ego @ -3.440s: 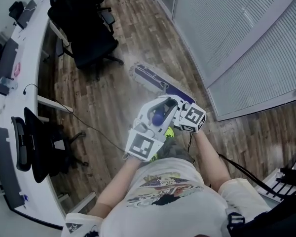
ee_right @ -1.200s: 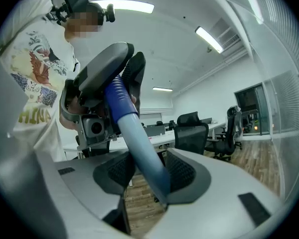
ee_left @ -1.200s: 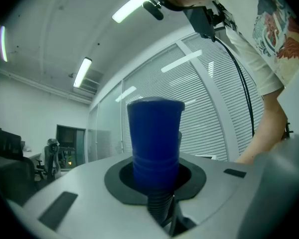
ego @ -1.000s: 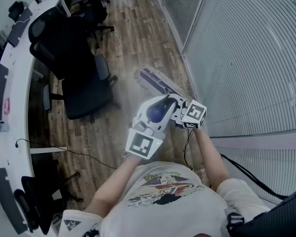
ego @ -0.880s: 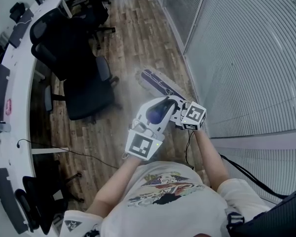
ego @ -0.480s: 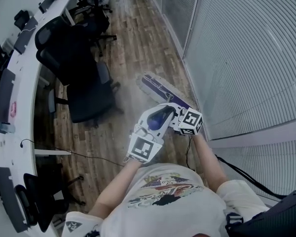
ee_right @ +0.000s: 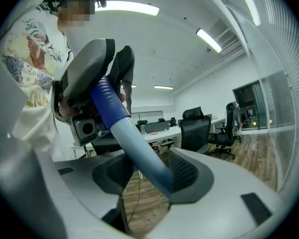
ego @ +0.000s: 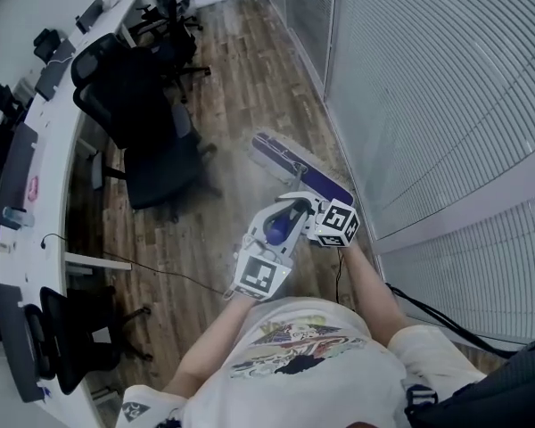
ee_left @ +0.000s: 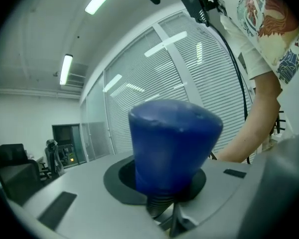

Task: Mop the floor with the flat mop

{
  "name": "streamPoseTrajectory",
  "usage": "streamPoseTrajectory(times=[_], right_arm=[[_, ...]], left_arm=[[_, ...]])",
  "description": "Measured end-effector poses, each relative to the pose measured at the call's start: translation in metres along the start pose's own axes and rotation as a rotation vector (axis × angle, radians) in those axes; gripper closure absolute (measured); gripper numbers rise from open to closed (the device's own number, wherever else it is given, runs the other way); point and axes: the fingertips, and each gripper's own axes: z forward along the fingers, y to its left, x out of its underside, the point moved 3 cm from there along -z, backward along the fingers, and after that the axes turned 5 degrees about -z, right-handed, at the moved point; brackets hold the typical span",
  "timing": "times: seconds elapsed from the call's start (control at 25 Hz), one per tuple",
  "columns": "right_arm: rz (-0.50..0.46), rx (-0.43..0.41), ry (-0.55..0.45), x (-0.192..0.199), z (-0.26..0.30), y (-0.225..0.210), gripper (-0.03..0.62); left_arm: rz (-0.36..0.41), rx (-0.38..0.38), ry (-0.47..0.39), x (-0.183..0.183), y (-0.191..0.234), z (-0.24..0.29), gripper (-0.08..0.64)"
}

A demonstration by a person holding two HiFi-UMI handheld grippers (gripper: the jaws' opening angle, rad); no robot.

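- Black office chairs (ego: pixel 160 163) stand along a curved white desk (ego: pixel 58 127).
- A clear bottle (ego: pixel 13 218) sits on the desk, near its outer edge.
- A thin dark cable (ego: pixel 165 273) runs away from the desk.
- Slatted blinds (ego: pixel 428 87) cover the wall on the right.
- Strip lights (ee_right: pixel 132 7) glow overhead.

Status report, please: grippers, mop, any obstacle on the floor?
Left gripper shut on blue handle cap. Right gripper: jaws just opened wider, pole loose between them. Mop head on floor beside blinds. Black office chair near, at left.

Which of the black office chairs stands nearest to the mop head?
The big chair just left of the mop head; the other chairs stand farther away.
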Motion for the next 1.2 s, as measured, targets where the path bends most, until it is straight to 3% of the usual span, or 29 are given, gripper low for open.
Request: streamPoseTrajectory(times=[0.24,0.72,1.2], right_arm=[[-0.005,-0.043,-0.008,0.009,-0.028,0.07,0.396],[-0.002,-0.105,0.034,0.017,-0.045,0.172,0.395],[-0.01,-0.137,0.088,0.023,-0.028,0.326,0.394]], left_arm=[[0.009,-0.033,0.016,-0.005,-0.067,-0.036,0.502],[-0.027,-0.052,0.05,-0.003,-0.146,-0.104,0.5],[-0.103,-0.124,0.017,-0.005,-0.222,-0.237,0.497]])
